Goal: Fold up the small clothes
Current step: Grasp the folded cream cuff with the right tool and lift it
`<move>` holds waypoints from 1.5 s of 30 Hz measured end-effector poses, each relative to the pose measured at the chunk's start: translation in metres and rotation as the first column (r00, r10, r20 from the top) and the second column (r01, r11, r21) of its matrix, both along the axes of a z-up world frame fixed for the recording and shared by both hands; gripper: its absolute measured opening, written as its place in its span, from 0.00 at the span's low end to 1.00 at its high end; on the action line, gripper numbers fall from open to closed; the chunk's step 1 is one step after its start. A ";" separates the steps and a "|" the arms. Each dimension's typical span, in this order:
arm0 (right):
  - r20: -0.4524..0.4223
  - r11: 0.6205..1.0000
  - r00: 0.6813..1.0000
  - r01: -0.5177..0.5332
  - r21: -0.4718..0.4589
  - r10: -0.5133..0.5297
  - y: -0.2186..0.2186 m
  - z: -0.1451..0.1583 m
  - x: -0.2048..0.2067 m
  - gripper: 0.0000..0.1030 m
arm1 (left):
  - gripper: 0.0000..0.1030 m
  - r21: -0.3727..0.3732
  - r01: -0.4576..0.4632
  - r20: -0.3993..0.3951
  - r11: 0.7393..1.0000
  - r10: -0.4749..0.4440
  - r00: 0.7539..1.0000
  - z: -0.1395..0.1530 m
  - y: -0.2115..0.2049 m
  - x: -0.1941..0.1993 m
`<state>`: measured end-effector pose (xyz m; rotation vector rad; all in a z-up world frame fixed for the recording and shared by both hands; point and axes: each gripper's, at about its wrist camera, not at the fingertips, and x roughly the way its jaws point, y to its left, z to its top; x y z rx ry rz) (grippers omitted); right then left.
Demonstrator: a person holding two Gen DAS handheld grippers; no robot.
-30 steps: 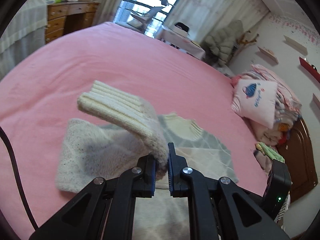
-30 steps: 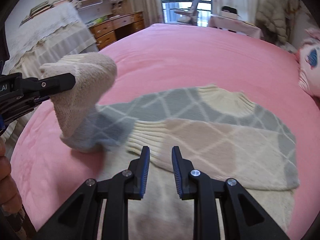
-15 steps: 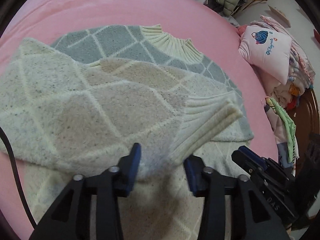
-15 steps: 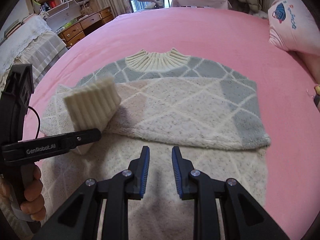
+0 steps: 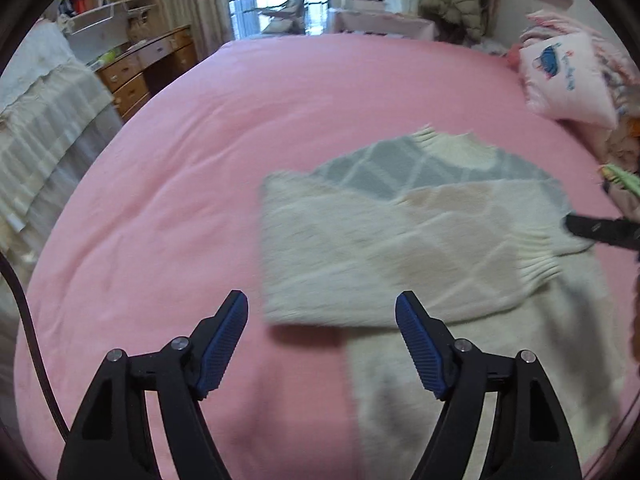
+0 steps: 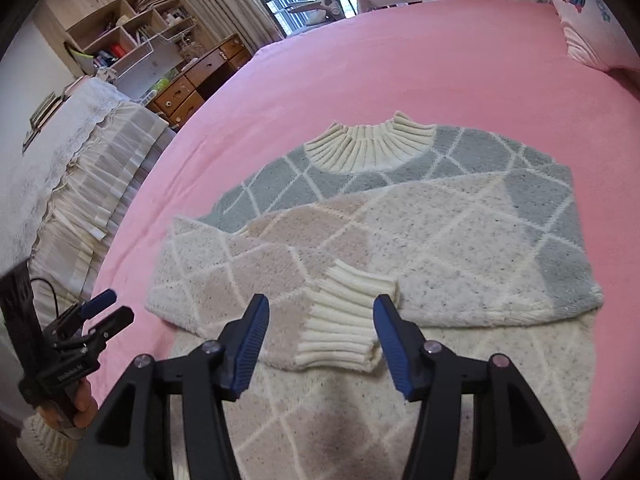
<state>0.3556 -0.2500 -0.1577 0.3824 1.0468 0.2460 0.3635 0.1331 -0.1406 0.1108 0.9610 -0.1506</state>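
**Both hand-held grippers spread wide over a sweater on the bed**

The right hand-held gripper point(image 6: 320, 320), black with blue ribbed pads, stands with its fingers wide apart, holding nothing. Between them lies the cream ribbed cuff point(image 6: 346, 320) of a sleeve folded across the garment's chest. That garment is a small fuzzy knit sweater point(image 6: 440, 232) in cream, beige and grey diamond check with a ribbed cream collar point(image 6: 370, 146); it lies flat on the bed's pink bedsheet point(image 6: 400, 60), collar toward the far side, both sleeves folded in over the front.

The left hand-held gripper point(image 5: 322, 340) is likewise spread wide and empty, hovering above the pink sheet just off the sweater's left edge (the fabric here is blurred). In the right wrist view it appears low at the left, gripped by a bare hand point(image 6: 82, 404).

Farther out, a white pillow with a blue print point(image 5: 564, 76) rests at the bed's right edge, and a wooden chest of drawers point(image 6: 192, 84) stands beyond the left edge.
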 end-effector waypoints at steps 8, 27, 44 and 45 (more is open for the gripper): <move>-0.145 0.999 0.988 0.051 0.003 -0.050 -0.010 -0.035 0.011 0.53 | 0.73 -0.062 -0.105 -0.115 0.993 0.097 0.989 -0.045 0.049 0.014; -0.176 0.997 0.984 0.035 0.076 -0.021 -0.001 -0.063 0.032 0.08 | 0.73 -0.138 -0.171 -0.163 0.975 0.148 0.975 -0.071 0.039 0.032; 0.254 0.957 0.954 0.212 -0.200 -0.158 -0.054 0.070 0.019 0.07 | 0.73 -0.128 -0.127 -0.144 0.984 0.108 0.984 -0.066 -0.007 0.041; 0.238 0.953 0.957 0.215 -0.213 -0.163 -0.060 0.065 0.022 0.07 | 0.73 -0.126 -0.127 -0.146 0.984 0.108 0.983 -0.066 -0.009 0.041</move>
